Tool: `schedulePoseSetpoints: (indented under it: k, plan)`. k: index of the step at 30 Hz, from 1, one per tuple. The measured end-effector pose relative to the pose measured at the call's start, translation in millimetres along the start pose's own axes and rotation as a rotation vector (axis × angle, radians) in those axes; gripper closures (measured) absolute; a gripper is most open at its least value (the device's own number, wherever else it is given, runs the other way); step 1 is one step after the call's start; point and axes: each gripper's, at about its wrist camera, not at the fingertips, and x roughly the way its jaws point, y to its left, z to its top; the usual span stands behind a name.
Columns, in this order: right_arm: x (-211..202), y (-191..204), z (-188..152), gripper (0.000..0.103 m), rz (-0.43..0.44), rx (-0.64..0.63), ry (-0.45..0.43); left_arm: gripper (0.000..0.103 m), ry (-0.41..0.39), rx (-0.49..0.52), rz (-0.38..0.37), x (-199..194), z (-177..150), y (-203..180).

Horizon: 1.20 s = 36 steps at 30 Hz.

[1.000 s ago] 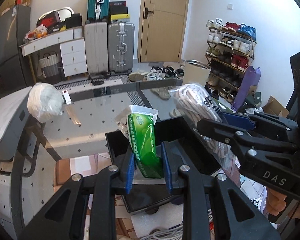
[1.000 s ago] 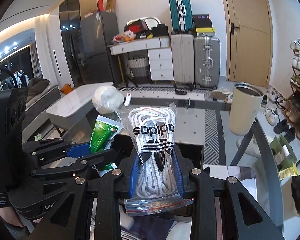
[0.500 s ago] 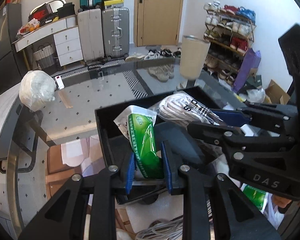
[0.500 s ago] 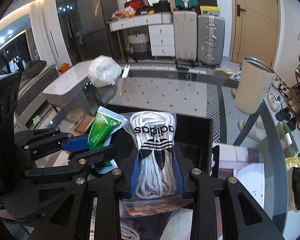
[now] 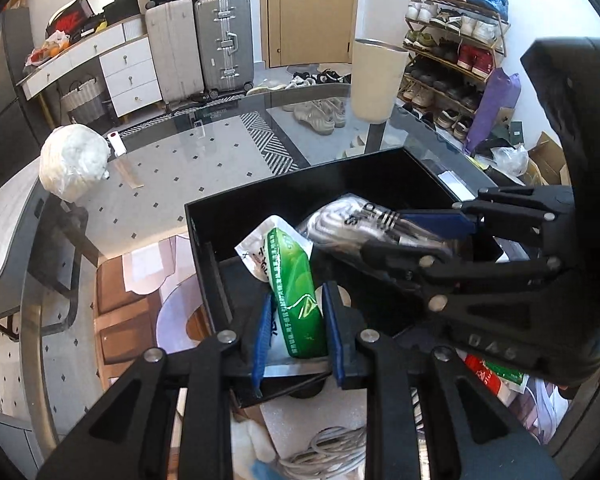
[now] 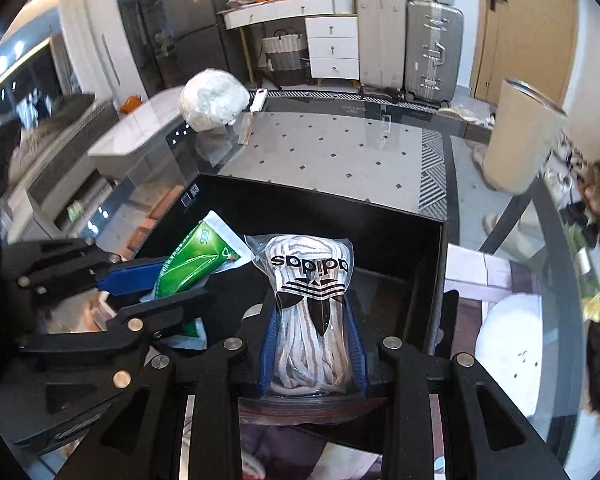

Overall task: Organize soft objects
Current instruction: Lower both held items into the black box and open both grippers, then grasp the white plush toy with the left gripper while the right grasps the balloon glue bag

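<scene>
My left gripper point(image 5: 296, 332) is shut on a green and white soft pack point(image 5: 294, 292), held upright over the black open box point(image 5: 300, 188) on the glass table. My right gripper point(image 6: 312, 344) is shut on a clear bag of white laces point(image 6: 310, 308) with a black logo, also held over the black box point(image 6: 324, 200). The two grippers hang side by side. From the left wrist the lace bag point(image 5: 356, 224) and right gripper point(image 5: 440, 236) show at the right. The right wrist view has the green pack point(image 6: 192, 260) and left gripper point(image 6: 156, 288) at its left.
A white wrapped bundle point(image 5: 72, 160) and a small white and red item point(image 5: 115, 145) lie at the glass table's point(image 5: 204, 160) far left. A beige cylinder point(image 5: 376, 80) stands at the far right edge. Suitcases, drawers and a shoe rack line the room behind.
Both grippers have tipped downward and sunk toward the black box with their packs still held. The box now fills more of both views.
</scene>
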Motion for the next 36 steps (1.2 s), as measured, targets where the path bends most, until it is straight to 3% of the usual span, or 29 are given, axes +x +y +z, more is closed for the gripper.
schedulePoseSetpoints:
  k: [15,17,22,26,32,36]
  plan:
    - [-7,2,-2,0.070,-0.011,-0.011,-0.012,0.076,-0.022,0.008,-0.015,0,1,3]
    - [-12,2,-2,0.069,-0.020,-0.015,-0.024,0.069,-0.021,0.006,-0.012,0,1,3]
    - [-25,1,-6,0.068,-0.010,-0.008,-0.049,0.065,-0.030,-0.033,-0.032,-7,0,8]
    - [-39,0,-10,0.068,0.006,-0.002,-0.069,0.056,-0.052,-0.031,-0.027,-20,1,8]
    - [-72,5,-23,0.067,0.032,-0.017,-0.099,0.053,-0.084,-0.048,-0.029,-51,-3,13]
    - [-91,7,-36,0.058,0.058,-0.015,-0.101,0.053,-0.083,-0.084,-0.043,-68,-13,24]
